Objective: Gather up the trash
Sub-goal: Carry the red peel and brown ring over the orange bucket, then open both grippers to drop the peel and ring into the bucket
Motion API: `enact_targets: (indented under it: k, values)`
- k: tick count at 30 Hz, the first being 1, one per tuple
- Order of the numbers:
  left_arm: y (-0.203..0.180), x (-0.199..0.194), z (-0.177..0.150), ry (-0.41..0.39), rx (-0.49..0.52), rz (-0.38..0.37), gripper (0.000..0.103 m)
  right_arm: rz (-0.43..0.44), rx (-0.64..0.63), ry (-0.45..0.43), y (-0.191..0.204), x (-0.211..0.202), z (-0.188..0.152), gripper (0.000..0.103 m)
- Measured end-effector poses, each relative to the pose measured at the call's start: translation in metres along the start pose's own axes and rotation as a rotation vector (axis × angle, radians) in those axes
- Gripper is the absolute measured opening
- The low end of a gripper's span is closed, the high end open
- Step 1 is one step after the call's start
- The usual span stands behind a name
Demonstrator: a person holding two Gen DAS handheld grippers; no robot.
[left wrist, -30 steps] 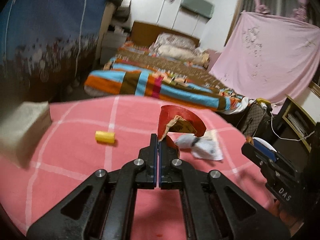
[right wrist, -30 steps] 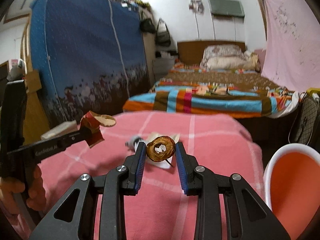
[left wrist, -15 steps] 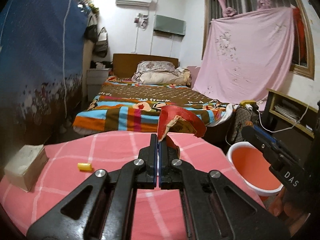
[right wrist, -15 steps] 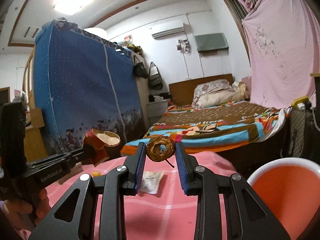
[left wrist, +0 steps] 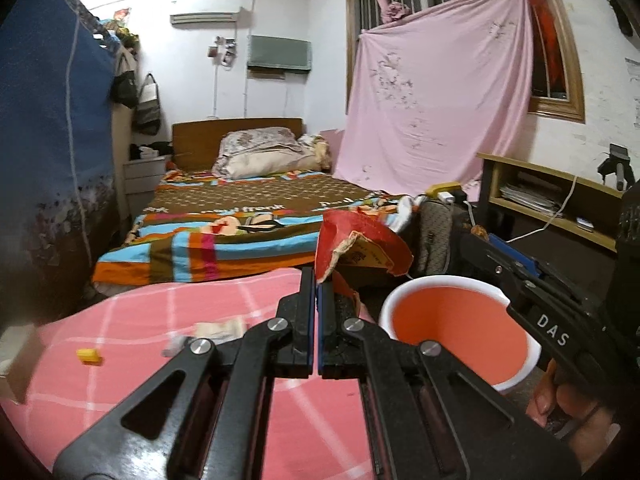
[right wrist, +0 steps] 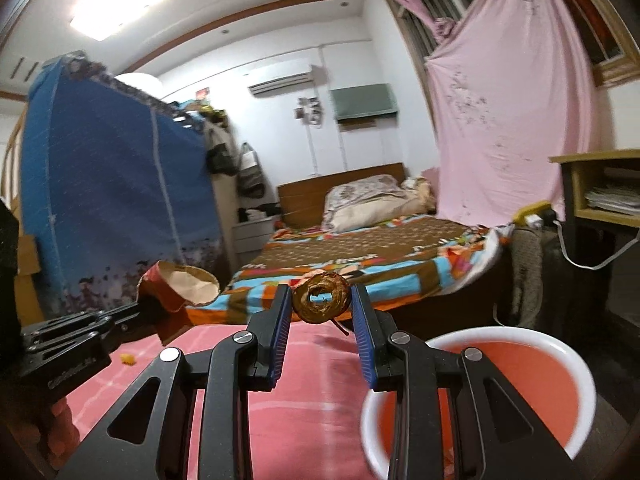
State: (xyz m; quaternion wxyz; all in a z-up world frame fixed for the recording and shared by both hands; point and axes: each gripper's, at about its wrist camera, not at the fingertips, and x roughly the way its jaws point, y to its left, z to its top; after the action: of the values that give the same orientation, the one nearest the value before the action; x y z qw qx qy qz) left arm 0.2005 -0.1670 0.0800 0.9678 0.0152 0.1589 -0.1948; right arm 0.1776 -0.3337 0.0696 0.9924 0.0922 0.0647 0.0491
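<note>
My left gripper (left wrist: 317,280) is shut on a torn red paper cup (left wrist: 360,246) and holds it above the pink checked table (left wrist: 160,320), left of the orange bin (left wrist: 456,336) with a white rim. My right gripper (right wrist: 322,304) is shut on a brown ring-shaped scrap (right wrist: 322,298) and holds it in the air beside the bin (right wrist: 520,384). The right wrist view shows the left gripper (right wrist: 80,336) with the cup (right wrist: 180,284) at the left. A crumpled white wrapper (left wrist: 212,330) and a small yellow piece (left wrist: 89,356) lie on the table.
A box (left wrist: 16,364) sits at the table's left edge. Beyond the table stand a bed with a striped blanket (left wrist: 240,232), a blue wardrobe (left wrist: 44,140), a pink sheet (left wrist: 436,112) over the window and a wooden shelf (left wrist: 552,200) at the right.
Both grippers have risen and swung right toward the orange bin, each still holding its piece. The bin now fills more of both views and the table trash has dropped behind.
</note>
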Motion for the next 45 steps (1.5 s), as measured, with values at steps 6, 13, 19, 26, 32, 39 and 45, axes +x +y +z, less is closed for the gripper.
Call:
enact_targets:
  k: [6, 13, 19, 26, 32, 39, 45]
  values:
    - [-0.029, 0.020, -0.003, 0.054, -0.006, -0.058, 0.000, -0.084, 0.049, 0.045, -0.031, -0.001, -0.003, 0.028]
    - [-0.056, 0.046, -0.010, 0.147, -0.012, -0.122, 0.000, -0.161, 0.118, 0.123, -0.063, 0.002, -0.012, 0.029]
    - [-0.075, 0.069, -0.019, 0.247, -0.040, -0.164, 0.000, -0.198, 0.149, 0.160, -0.083, 0.000, -0.018, 0.029]
    - [-0.082, 0.090, -0.026, 0.340, -0.085, -0.193, 0.000, -0.222, 0.160, 0.194, -0.092, 0.002, -0.022, 0.029]
    - [-0.081, 0.103, -0.032, 0.407, -0.137, -0.205, 0.000, -0.235, 0.174, 0.219, -0.098, 0.006, -0.023, 0.029]
    - [-0.084, 0.107, -0.040, 0.448, -0.134, -0.208, 0.000, -0.266, 0.178, 0.249, -0.100, 0.010, -0.028, 0.037]
    - [-0.081, 0.108, -0.039, 0.447, -0.155, -0.222, 0.000, -0.273, 0.181, 0.243, -0.100, 0.008, -0.028, 0.044]
